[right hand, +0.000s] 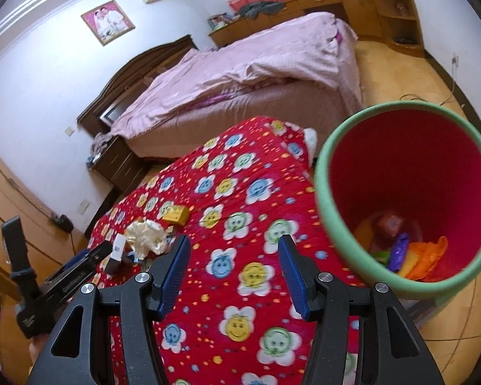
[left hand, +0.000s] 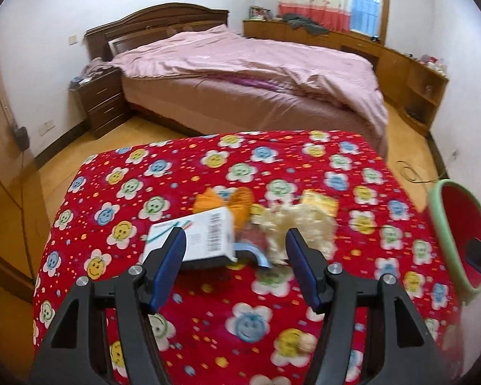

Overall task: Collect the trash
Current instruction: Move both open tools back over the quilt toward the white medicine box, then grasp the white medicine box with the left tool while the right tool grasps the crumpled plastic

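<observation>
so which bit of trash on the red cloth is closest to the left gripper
The white box: it lies right at the left gripper's left fingertip, ahead of the crumpled cream wrapper, orange wrapper and yellow packet farther back.

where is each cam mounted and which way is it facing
Left wrist: on the left gripper, angled down at the white box and crumpled paper on the red blanket; own open fingers show.
Right wrist: on the right gripper, facing the blanket and bin; own open fingers show.
Shared: blanket, trash, bin, bed.
</observation>
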The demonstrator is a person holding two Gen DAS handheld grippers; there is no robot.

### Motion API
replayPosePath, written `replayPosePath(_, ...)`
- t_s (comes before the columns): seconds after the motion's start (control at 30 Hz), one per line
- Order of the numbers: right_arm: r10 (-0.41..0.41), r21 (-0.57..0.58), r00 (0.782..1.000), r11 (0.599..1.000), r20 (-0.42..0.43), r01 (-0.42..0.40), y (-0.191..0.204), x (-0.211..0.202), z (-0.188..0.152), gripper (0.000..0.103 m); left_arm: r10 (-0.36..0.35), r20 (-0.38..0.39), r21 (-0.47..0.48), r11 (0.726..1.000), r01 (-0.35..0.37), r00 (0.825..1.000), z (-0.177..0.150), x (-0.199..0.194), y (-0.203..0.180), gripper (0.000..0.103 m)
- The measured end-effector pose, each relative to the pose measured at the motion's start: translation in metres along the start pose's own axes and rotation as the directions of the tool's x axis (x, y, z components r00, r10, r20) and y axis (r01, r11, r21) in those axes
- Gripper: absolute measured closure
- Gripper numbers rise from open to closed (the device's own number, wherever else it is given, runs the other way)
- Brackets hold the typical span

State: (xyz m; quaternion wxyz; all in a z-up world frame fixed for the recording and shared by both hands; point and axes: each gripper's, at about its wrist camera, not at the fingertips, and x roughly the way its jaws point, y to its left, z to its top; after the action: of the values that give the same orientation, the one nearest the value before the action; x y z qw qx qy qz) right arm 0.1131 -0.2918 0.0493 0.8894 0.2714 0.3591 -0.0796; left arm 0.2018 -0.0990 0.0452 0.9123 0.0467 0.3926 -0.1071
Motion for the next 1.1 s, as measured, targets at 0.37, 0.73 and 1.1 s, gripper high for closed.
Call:
replayPosePath(0.37, 0.01, -0.039, 0.999, 0.999, -0.051, -0.012, 0.014, 0.023, -0.008, 0.045, 0.092, -0.06, -0.076, 0.992, -0.097, 0.994, -0.019, 0.024, 0.044, 0.039)
replayPosePath(0.73, 0.026, -0.052, 0.997, 0.998, -0.075, -0.03, 0.023, 0.028, -0.02, 0.045, 0.185, -0.12, -0.118, 0.973, -0.199, 0.975, -0.044, 0.018, 0.093, 0.039)
replayPosePath(1.1, 0.037, -0.072, 0.995, 0.996, -0.097, -0.044, 0.032, 0.034, -0.026, 0.045, 0.199, -0.111, -0.183, 0.959, -0.217, 0.974, -0.04, 0.011, 0.12, 0.039)
